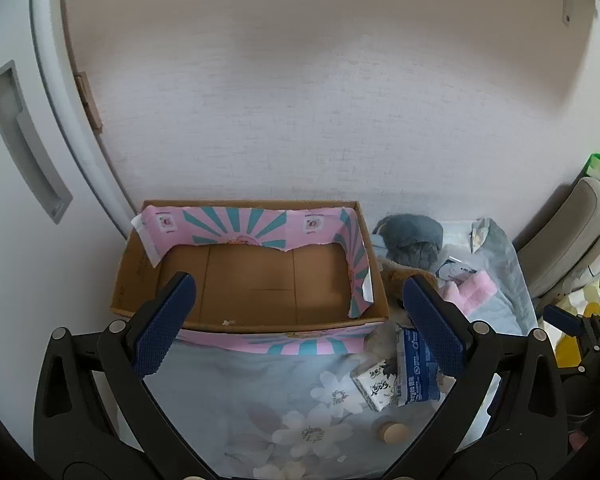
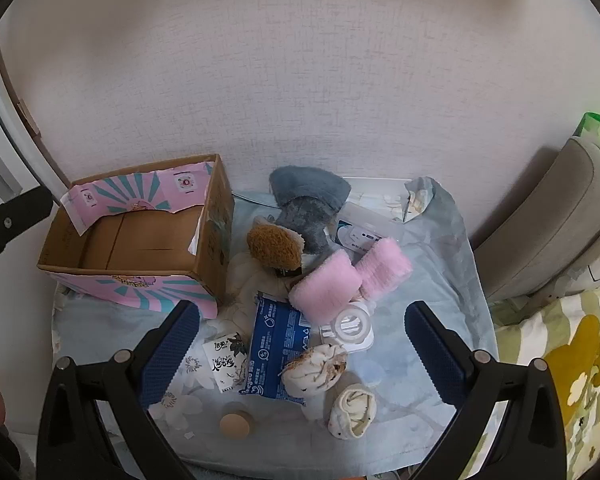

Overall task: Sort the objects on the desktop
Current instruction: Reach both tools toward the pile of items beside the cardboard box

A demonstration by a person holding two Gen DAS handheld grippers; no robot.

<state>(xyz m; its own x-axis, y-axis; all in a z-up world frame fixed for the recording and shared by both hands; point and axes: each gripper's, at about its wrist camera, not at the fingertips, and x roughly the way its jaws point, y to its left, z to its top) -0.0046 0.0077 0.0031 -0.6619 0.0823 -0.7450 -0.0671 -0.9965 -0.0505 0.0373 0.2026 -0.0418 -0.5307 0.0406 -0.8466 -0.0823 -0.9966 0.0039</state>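
Here, the count: one cardboard box (image 2: 140, 248), two pink fuzzy slippers (image 2: 326, 288), one grey plush piece (image 2: 306, 208), one brown fuzzy piece (image 2: 274, 246), one blue wipes pack (image 2: 276, 350), one small white tissue packet (image 2: 225, 364), two rolled cloth bundles (image 2: 314, 372), one white round holder (image 2: 350, 326), one clear packaged item (image 2: 364, 234) and one small wooden knob (image 2: 235, 426). All lie on a surface covered with a pale blue floral cloth (image 2: 428, 280).

In the right wrist view, the box sits at left centre of the frame, open at the top with nothing inside, its pink and teal wrapper torn along the rim. The loose things fill the centre. The right tongs (image 2: 302, 354) are spread wide with nothing between the pads. In the picture, the wipes pack, tissue packet and the upper bundle fall between the two fingers; the second bundle and the knob lie lower, toward the bottom of the frame. The slippers and plush pieces lie above the fingertips, toward the wall.

In the left wrist view, the left tongs (image 1: 300, 320) are likewise spread and pinch nothing. The box (image 1: 252, 280) fills the middle, its near wall between the fingers. The wipes pack (image 1: 414, 364) and tissue packet (image 1: 376, 386) lie by the right finger, and the knob (image 1: 392, 432) lies at lower right.
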